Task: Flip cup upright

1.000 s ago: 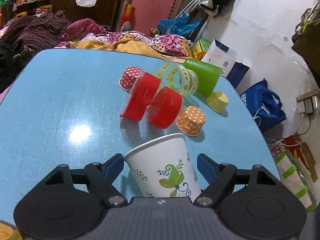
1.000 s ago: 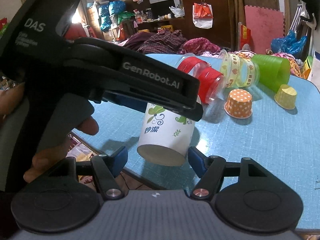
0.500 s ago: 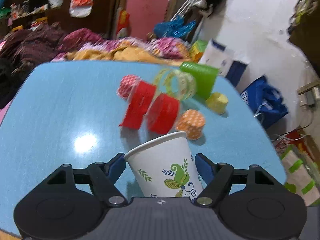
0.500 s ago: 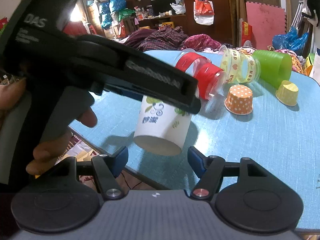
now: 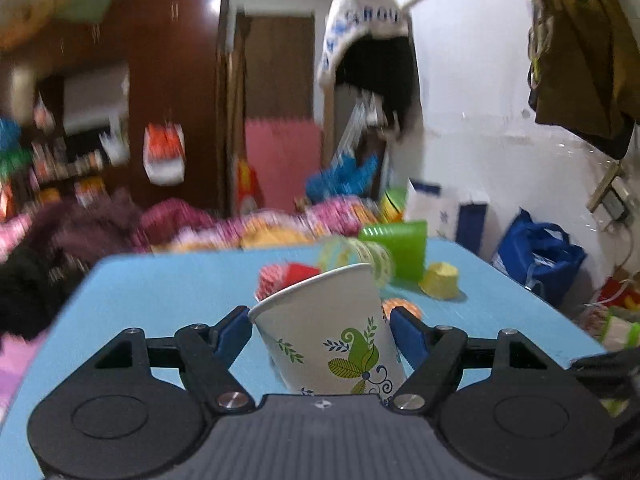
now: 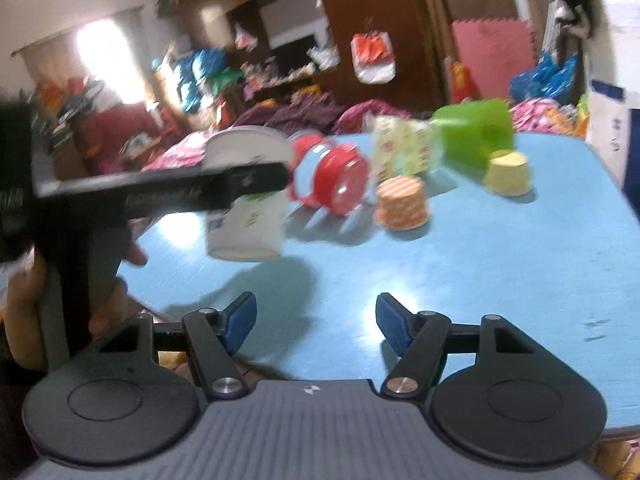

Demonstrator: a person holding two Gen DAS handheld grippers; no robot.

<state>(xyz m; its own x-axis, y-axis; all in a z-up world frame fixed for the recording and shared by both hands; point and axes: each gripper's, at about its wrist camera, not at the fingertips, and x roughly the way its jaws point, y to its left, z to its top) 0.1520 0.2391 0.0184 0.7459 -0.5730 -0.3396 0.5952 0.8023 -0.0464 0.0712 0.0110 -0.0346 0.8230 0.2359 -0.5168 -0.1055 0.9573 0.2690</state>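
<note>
A white paper cup with green leaf print (image 5: pixel 328 332) sits between the blue pads of my left gripper (image 5: pixel 322 328), which is shut on it. In the right wrist view the same cup (image 6: pixel 244 208) hangs above the blue table (image 6: pixel 480 260), held by the left gripper's black body (image 6: pixel 160 192), with one flat end facing down and the other up. My right gripper (image 6: pixel 316 320) is open and empty, low over the table's near edge, right of the cup.
Further back on the table lie two red cups (image 6: pixel 336 184), a clear printed cup (image 6: pixel 400 148), a green cup (image 6: pixel 476 132), an orange dotted cup (image 6: pixel 402 204) and a yellow one (image 6: pixel 508 172). Cluttered room and piled clothes lie beyond.
The left gripper has lifted and tilted upward with the cup, which has risen off the table. The right gripper has pulled back and away from the cup.
</note>
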